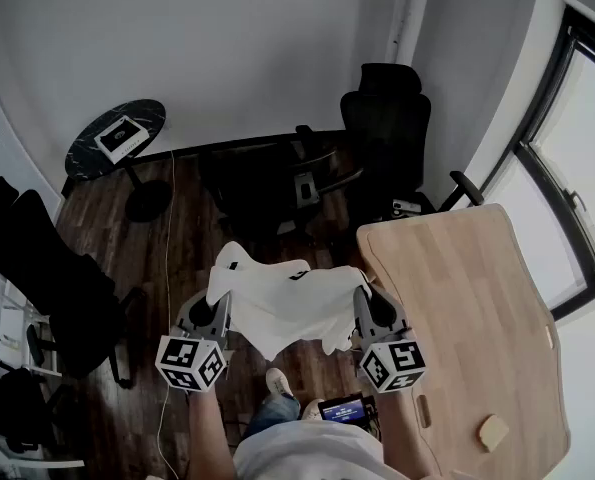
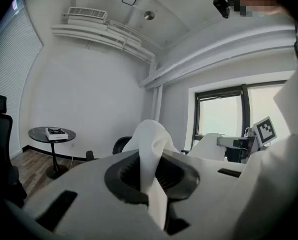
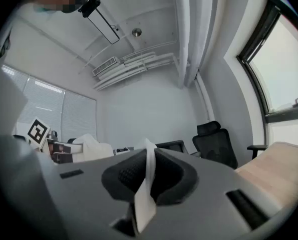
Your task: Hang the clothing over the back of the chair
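Two hand-held grippers (image 1: 220, 306) (image 1: 363, 304), one garment (image 1: 282, 308), one round table (image 1: 149, 118), one desk (image 1: 467, 288)

Grey left tool (image 1: 220, 306) and right tool (image 1: 363, 303) bear marker cubes (image 1: 190, 363) (pale shirt (image 1: 312, 460)).

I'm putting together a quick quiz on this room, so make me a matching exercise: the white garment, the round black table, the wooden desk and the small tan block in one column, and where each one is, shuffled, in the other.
Things:
1. white garment
2. round black table
3. wooden desk
4. small tan block

Places, head view:
A. along the right side, beside the window
B. far upper left
C. pinched at its two ends by the left tongs and right tongs
D. lying on the desk's near end

Pairs: 1-C; 2-B; 3-A; 4-D
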Motion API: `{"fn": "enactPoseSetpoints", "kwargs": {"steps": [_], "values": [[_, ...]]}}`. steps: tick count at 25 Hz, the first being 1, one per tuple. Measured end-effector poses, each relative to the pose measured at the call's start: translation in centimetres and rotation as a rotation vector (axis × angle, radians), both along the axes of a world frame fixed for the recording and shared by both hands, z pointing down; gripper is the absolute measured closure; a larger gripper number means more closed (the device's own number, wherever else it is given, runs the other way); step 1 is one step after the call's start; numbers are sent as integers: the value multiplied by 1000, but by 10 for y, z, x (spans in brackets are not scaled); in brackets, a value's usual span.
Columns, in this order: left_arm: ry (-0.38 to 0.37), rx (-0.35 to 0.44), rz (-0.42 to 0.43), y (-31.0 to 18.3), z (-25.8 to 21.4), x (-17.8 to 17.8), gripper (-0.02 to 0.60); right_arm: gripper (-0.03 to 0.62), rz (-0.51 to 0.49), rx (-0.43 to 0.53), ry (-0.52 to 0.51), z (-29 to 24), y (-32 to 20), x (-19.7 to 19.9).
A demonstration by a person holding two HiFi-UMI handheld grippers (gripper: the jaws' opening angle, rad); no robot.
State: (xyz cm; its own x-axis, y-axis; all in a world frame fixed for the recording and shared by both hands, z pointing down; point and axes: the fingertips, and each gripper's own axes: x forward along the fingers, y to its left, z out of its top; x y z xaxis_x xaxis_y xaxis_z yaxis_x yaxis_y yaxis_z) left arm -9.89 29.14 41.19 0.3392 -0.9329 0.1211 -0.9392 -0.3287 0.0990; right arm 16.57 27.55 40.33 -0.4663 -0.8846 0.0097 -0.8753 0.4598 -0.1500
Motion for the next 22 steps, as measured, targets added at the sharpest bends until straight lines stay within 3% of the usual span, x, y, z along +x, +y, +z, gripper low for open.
{"fn": "enactPoseSetpoints", "kwargs": {"steps": [22], "values": [[-15, 41, 12, -3, -25, 20, 542, 557, -8, 30, -28, -21, -6, 27]]}}
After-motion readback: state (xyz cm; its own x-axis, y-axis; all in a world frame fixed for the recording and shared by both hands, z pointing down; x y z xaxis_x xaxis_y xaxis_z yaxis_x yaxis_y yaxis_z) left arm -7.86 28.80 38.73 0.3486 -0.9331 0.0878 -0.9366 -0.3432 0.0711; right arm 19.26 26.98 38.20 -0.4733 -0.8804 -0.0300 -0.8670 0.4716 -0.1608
